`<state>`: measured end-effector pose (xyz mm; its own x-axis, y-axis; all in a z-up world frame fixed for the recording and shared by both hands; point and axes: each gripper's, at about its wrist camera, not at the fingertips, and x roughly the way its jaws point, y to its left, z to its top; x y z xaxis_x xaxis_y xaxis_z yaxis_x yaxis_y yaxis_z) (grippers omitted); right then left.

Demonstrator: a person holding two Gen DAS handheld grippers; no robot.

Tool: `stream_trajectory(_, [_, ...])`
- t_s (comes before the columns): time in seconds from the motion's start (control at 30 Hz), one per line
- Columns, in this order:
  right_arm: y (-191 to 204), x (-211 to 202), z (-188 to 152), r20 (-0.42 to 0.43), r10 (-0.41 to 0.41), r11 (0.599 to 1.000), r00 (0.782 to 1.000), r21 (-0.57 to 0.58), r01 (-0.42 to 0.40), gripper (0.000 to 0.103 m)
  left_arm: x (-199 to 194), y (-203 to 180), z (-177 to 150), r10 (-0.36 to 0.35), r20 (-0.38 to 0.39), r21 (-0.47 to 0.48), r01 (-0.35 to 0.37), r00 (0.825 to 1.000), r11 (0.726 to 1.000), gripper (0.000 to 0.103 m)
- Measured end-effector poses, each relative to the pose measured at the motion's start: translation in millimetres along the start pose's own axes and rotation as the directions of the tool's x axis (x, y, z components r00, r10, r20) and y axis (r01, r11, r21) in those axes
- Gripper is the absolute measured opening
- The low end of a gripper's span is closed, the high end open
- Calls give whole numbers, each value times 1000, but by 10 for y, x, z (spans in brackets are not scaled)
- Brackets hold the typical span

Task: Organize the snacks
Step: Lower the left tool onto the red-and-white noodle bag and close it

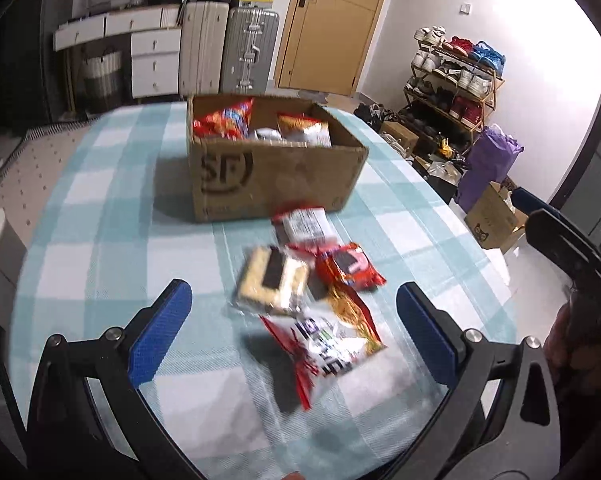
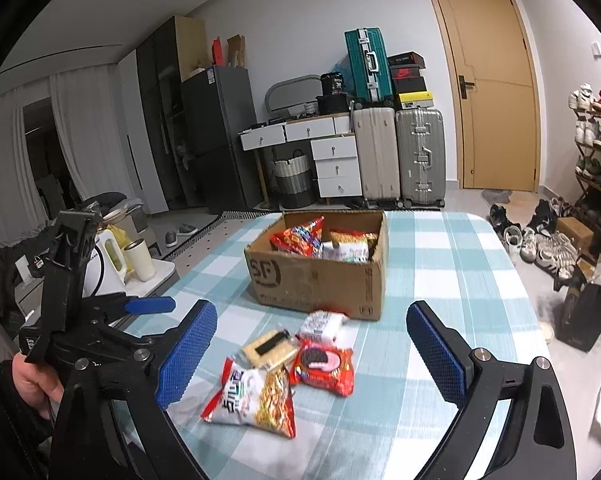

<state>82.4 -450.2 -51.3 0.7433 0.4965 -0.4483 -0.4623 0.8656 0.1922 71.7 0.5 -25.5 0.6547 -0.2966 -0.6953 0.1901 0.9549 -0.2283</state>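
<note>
Wood door (image 2: 488, 84) in white wall, suitcases (image 2: 400, 152) + white drawers (image 2: 334, 160) beside, shoe rack (image 1: 456, 76) rt.

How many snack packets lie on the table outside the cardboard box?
4, clustered before the box: white packet nearest it, cracker pack left, red cookie packet right, big noodle-snack bag nearest the grippers. Others may hide underneath.

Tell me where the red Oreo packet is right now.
In the right wrist view, the red Oreo packet lies on the checked tablecloth, right of the cracker pack, near the cardboard box.
</note>
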Motion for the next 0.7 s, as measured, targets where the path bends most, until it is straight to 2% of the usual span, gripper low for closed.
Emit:
stream_trajectory(0.17, [-26, -76, -150, -16, -14, 1000, 1000, 15, 14, 97, 239, -44, -124, -29, -54, -37, 27, 998, 999, 102])
stream_trajectory(0.4, [-110, -161, -302, -28, -21, 999, 999, 47, 22, 97, 578, -116, -287, -22, -111, -50, 17, 994, 999, 102])
stream_trajectory(0.7, [-233, -237, -459, -44, -32, 997, 999, 75, 35, 97, 951, -111, -328, 4, -157, -77, -16, 988, 997, 102])
